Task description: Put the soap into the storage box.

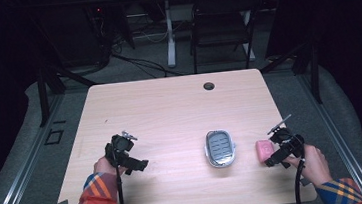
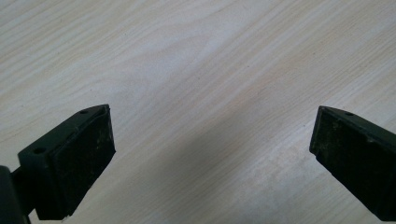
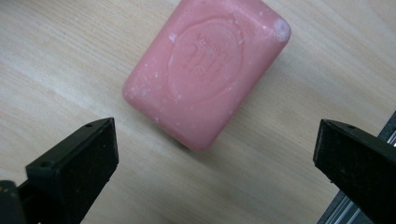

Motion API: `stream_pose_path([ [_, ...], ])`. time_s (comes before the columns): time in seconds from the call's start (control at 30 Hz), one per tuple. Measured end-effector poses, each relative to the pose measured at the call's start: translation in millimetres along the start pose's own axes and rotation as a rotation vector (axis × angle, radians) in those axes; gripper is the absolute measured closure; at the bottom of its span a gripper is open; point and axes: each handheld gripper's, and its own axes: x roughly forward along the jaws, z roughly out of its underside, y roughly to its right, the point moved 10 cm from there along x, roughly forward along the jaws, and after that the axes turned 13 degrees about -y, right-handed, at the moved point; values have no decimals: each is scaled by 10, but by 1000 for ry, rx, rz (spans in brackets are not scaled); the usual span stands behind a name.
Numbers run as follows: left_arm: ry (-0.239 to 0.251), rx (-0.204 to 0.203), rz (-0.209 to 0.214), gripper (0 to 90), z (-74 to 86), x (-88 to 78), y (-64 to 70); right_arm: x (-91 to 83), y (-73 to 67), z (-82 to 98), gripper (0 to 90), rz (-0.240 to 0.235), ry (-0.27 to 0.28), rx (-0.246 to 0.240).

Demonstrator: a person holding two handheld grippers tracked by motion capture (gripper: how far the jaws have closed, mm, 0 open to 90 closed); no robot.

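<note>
The left gripper [image 1: 134, 165] is hovering low over bare wood on the left part of the table [image 1: 169, 103], with its jaws spread wide and nothing between them; in the left gripper view [image 2: 212, 140] the pads are framing plain grain and a soft shadow. It is sitting well apart from everything else, which suggests it is being parked out of the way while the other hand does the work. Near the middle, the dish [image 1: 220, 148] is lying flat, a grey metal tray with a slotted floor, its hollow facing up and ready to take something. It is standing apart from the soap [image 1: 264, 150], which is resting just to its right, flat on the wood close to the table's right edge. The right gripper [image 1: 276, 157] is coming at the soap from the person's side, jaws gaping wide and gripping nothing yet. In the right gripper view [image 3: 215, 149] the pink soap [image 3: 205, 72] is lying just ahead of the two pads, its stamped face up and its long axis slanting across the gap, so the jaws are probably being lined up to close across its narrower sides. The likely aim is lifting the bar and setting it in the dish, and the slick surface is calling for a square, centred grip.
</note>
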Motion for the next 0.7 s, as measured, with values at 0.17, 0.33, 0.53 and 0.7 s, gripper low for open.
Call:
stream_pose_path([
  [0.17, -2, -1, 0, 0, -1, 2, 0, 12, -20, -67, 0, -33, 40, 41],
  [0.33, -2, -1, -1, 0, -1, 1, 0, 8, -1, -120, 0, -33, 28, 62],
  [0.53, -2, 0, 0, 0, 0, 1, -1, 38, -25, -207, 0, -48, 21, 85],
  [0.7, -2, 0, 0, 0, 0, 1, -1, 54, -19, -246, 0, -53, -9, 74],
])
